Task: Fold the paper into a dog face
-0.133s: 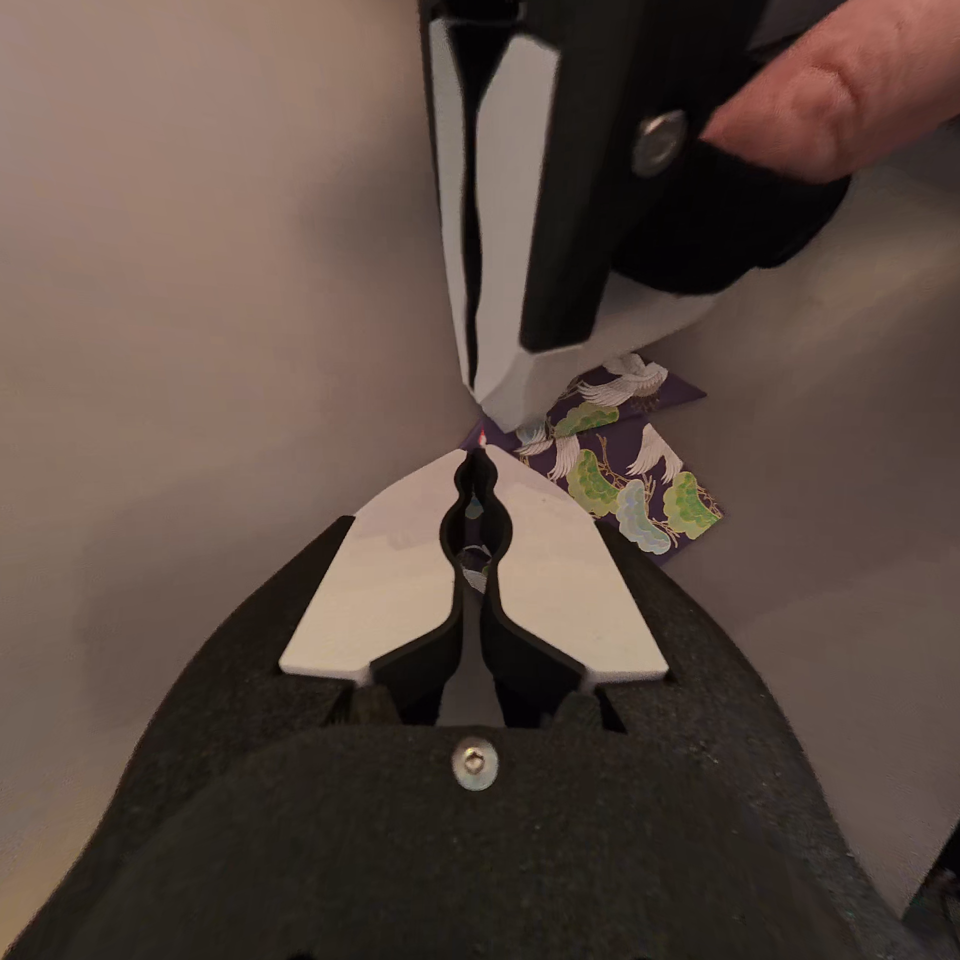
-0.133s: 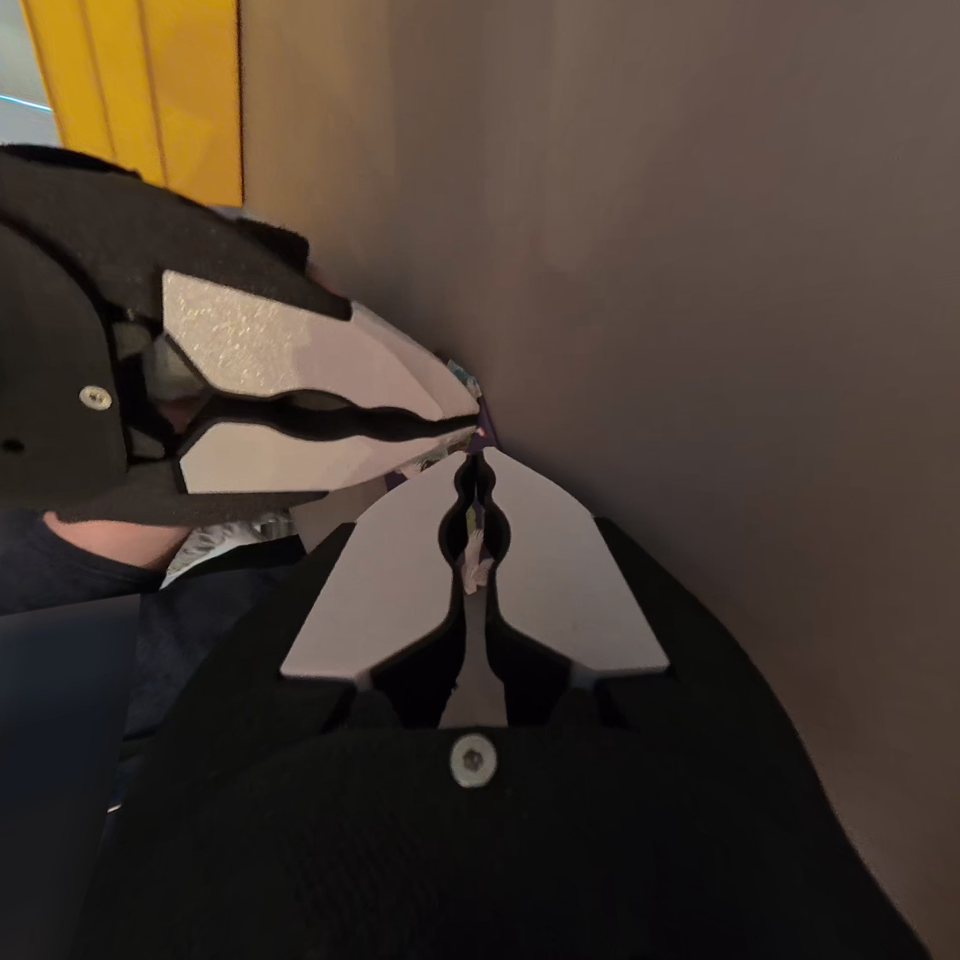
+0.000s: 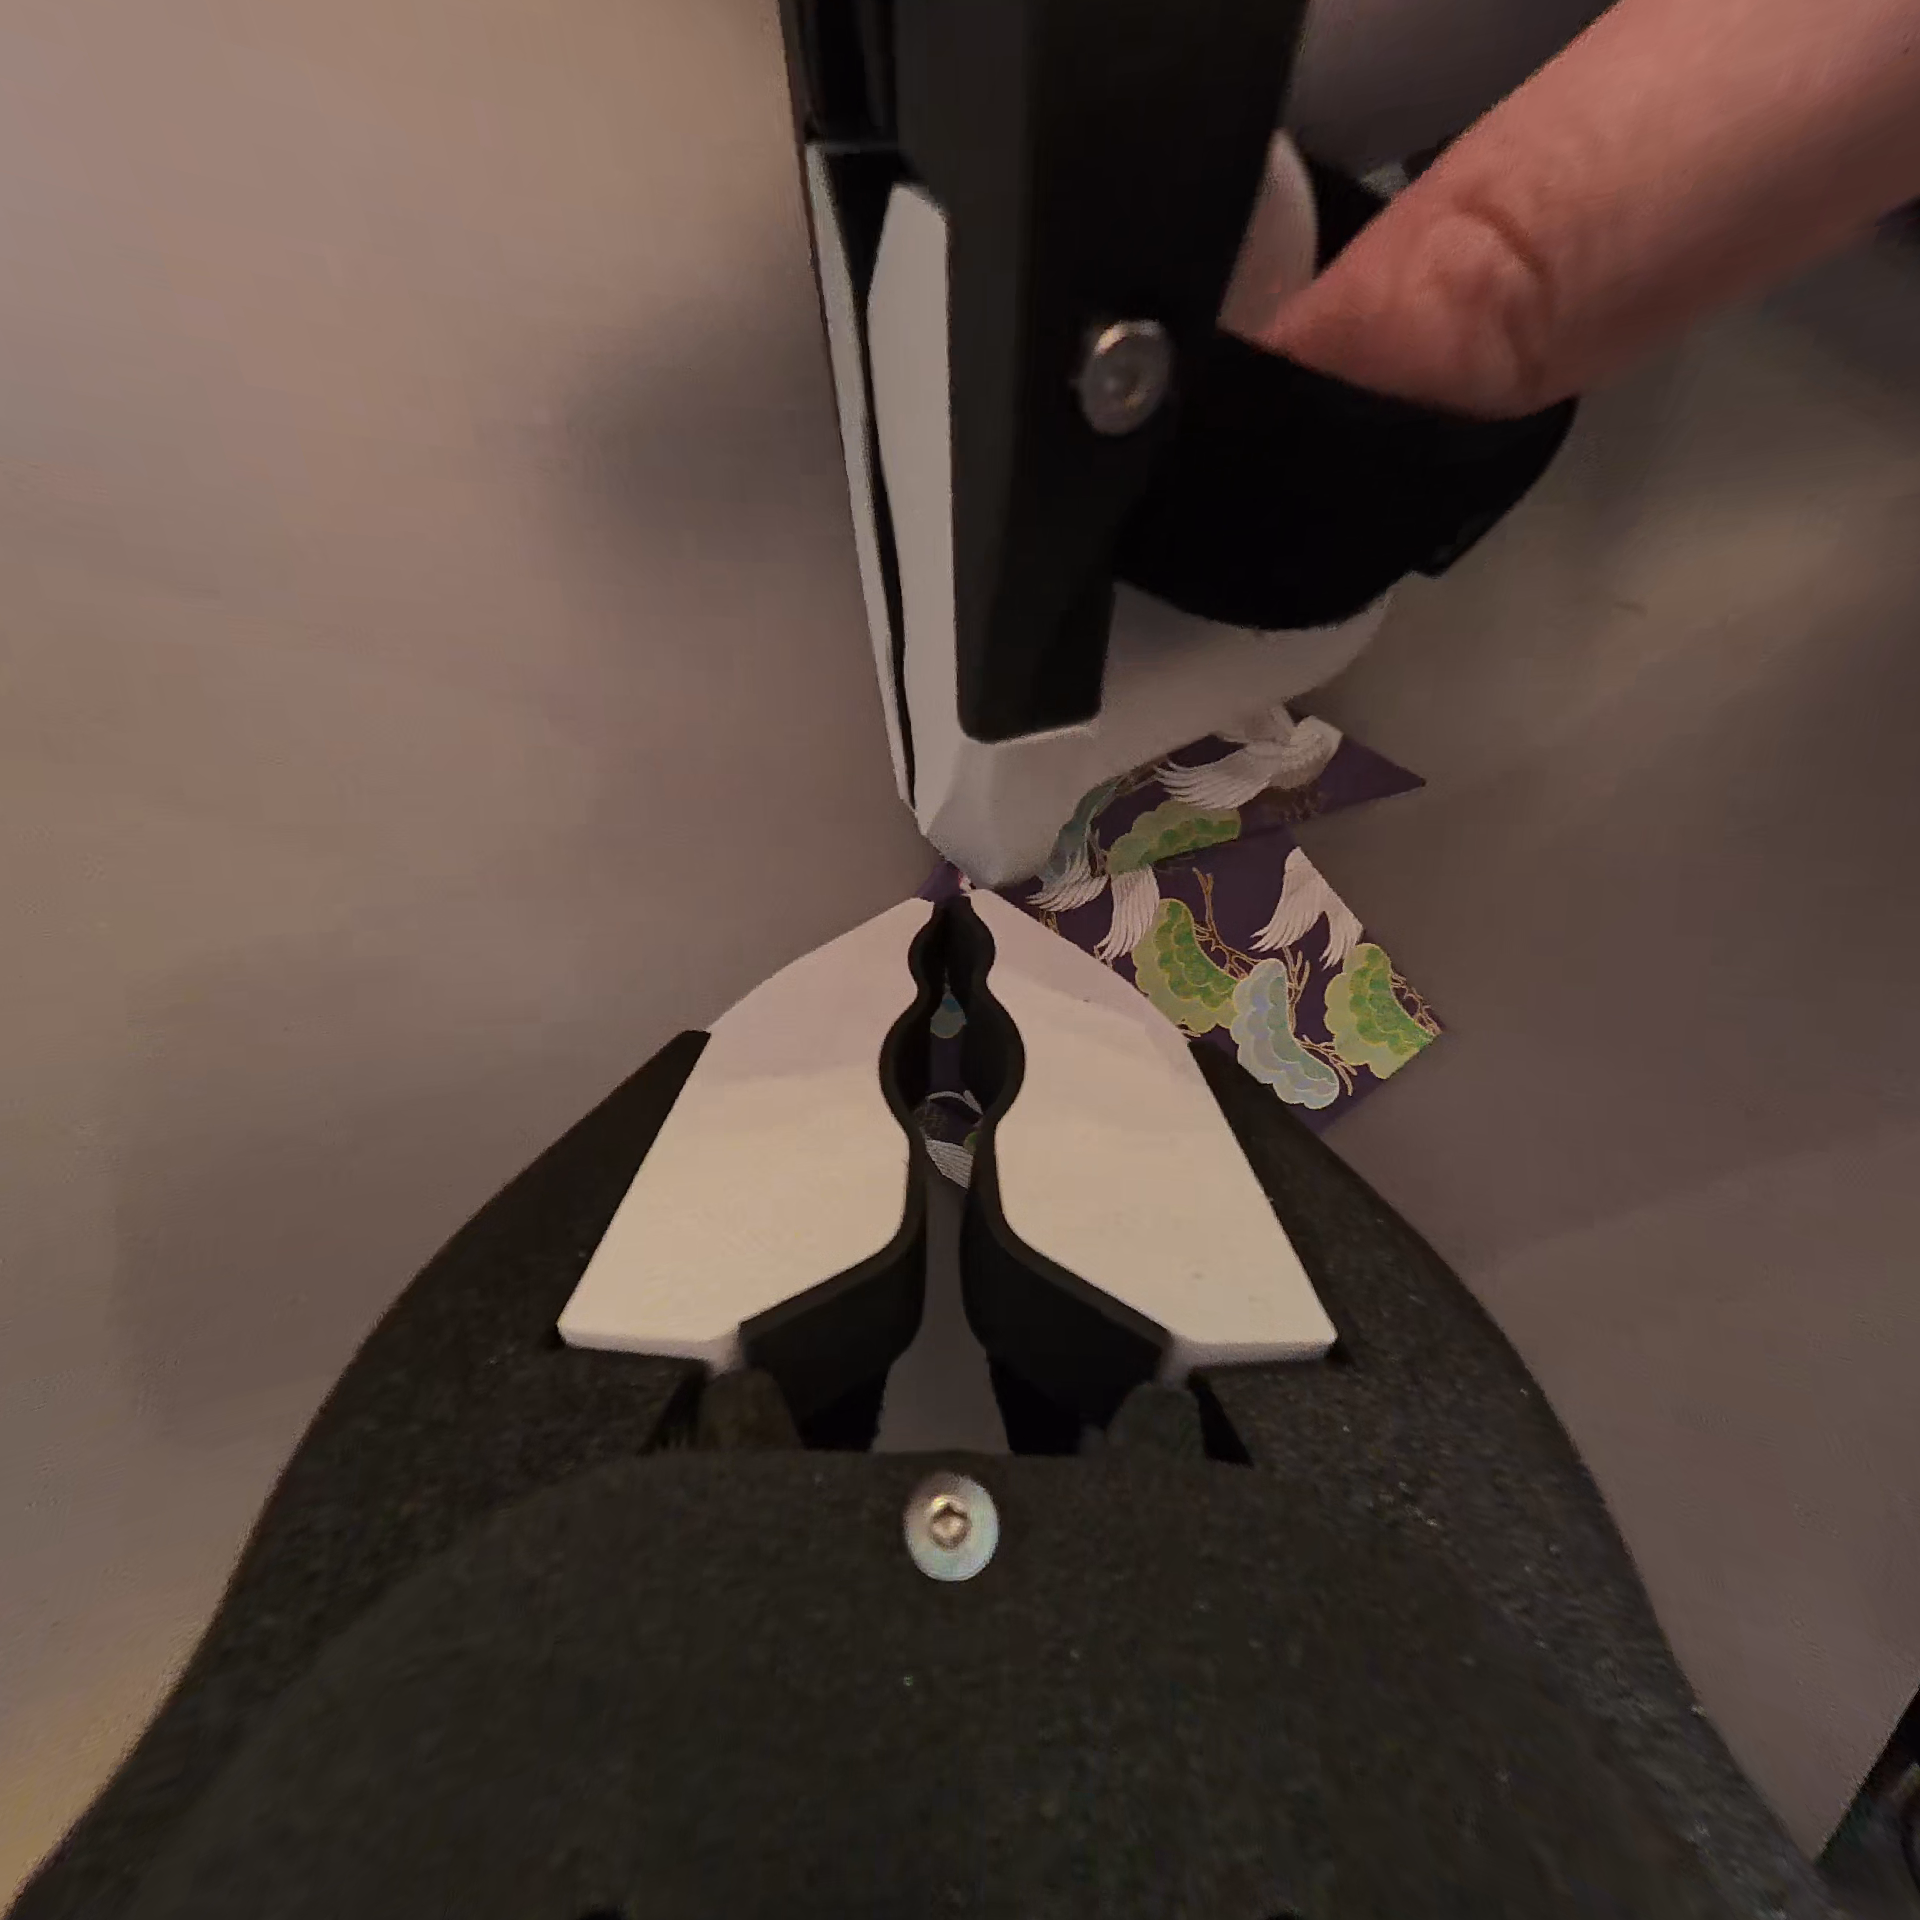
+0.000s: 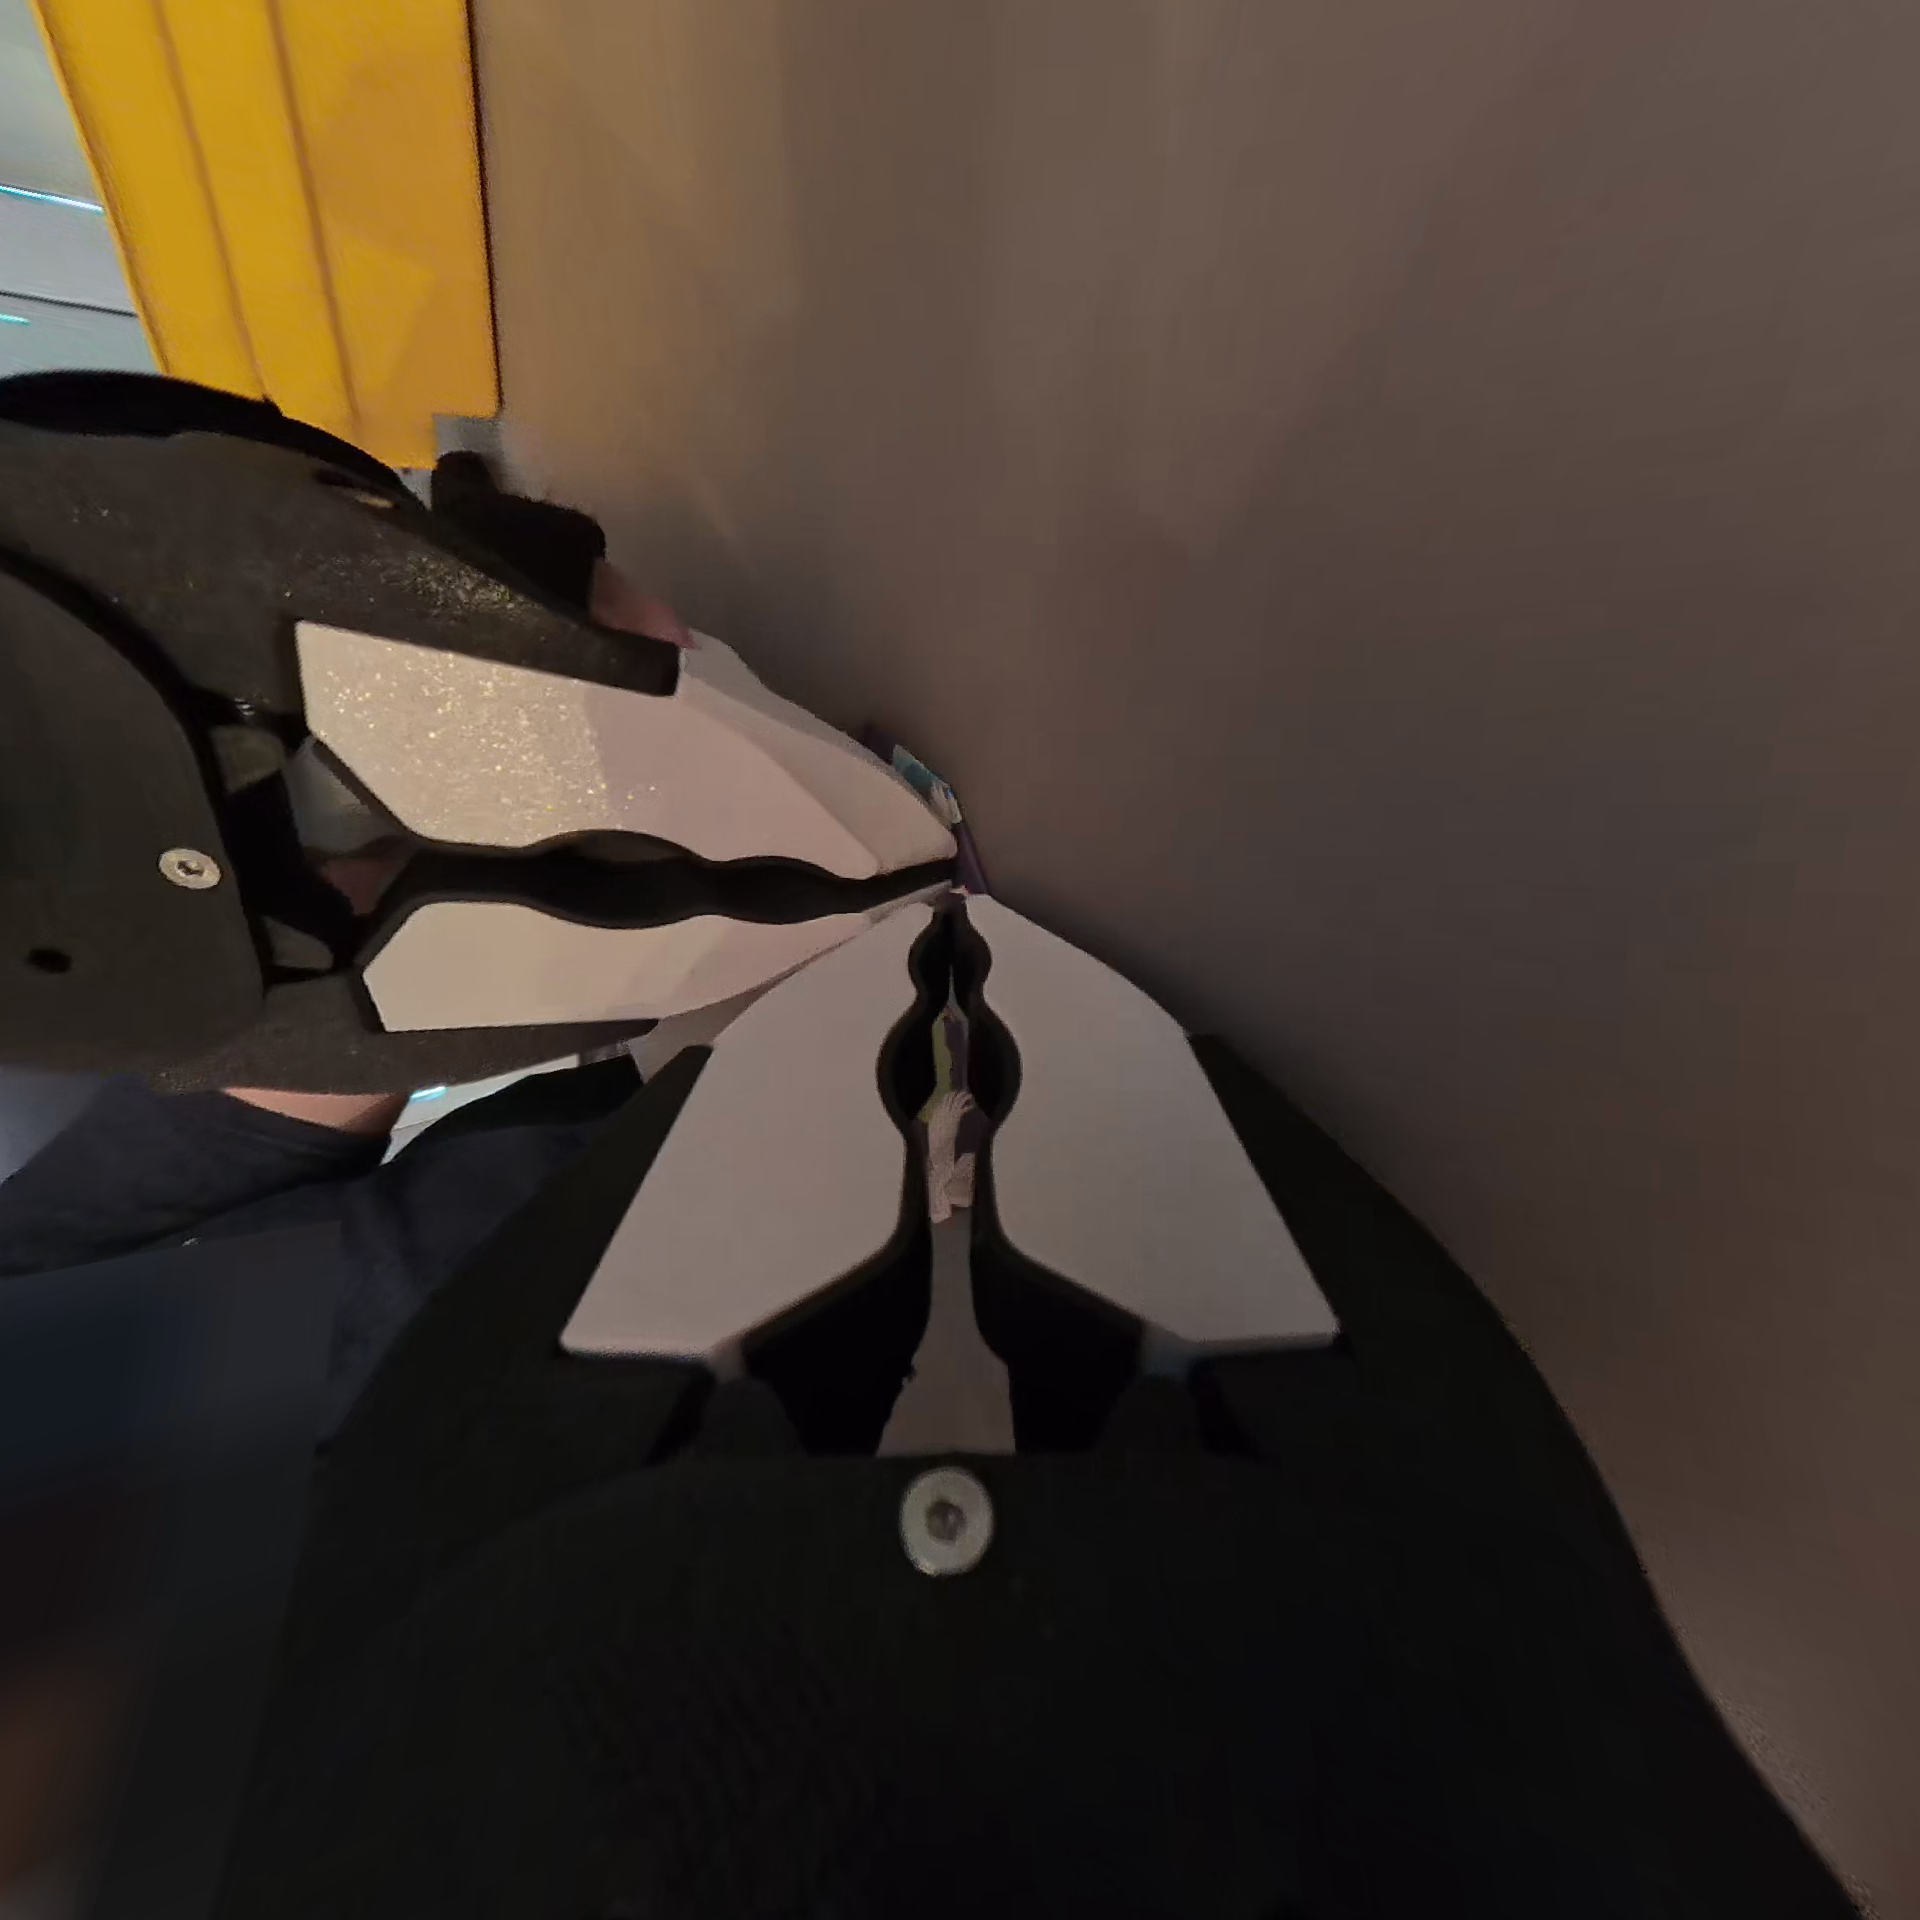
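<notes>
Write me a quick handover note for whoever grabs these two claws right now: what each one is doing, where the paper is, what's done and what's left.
Left claw: shut on the patterned paper, a strip showing in its gap.
Right claw: shut on the same paper, tips meeting the left's at one corner.
Paper: purple crane print, already folded into layers with flaps, against the grey tabletop.
Done: first folds are in.
Left: the crease being pinched, then probably the remaining dog face folds; the shape can't be judged from here.

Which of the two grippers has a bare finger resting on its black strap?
The right gripper, reaching down from the top of the left wrist view; the left gripper shows none there.
</notes>
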The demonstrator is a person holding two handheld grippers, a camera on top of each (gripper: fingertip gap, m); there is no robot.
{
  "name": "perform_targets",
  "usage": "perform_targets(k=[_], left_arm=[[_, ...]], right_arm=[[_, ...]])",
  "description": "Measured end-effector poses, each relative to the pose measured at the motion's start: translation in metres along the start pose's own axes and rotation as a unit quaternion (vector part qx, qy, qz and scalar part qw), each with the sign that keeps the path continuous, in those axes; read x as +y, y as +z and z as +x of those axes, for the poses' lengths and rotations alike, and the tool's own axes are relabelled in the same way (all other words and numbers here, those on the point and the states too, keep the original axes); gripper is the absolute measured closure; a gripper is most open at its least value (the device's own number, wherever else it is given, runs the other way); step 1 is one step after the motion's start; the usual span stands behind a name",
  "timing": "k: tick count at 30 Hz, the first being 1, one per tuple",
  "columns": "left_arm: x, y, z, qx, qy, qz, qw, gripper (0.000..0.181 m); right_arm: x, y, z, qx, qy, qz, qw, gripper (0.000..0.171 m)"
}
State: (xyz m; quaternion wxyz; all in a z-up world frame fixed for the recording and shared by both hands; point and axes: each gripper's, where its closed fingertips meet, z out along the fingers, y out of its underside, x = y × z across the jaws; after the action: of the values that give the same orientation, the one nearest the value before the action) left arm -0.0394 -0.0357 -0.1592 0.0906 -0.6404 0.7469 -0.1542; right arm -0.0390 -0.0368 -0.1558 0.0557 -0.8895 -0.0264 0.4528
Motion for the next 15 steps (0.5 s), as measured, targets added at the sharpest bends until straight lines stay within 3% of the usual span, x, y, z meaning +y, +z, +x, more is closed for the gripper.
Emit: perform_targets(k=[5,15], left_arm=[[0.000,0.000,0.000,-0.001,-0.001,0.008,1.000,0.181],[0.000,0.000,0.000,-0.014,0.002,0.009,1.000,0.181]], right_arm=[[0.001,0.000,0.000,-0.020,0.013,-0.013,1.000,0.169],[0.017,-0.009,0.006,0.031,0.002,-0.025,0.999,0.169]])
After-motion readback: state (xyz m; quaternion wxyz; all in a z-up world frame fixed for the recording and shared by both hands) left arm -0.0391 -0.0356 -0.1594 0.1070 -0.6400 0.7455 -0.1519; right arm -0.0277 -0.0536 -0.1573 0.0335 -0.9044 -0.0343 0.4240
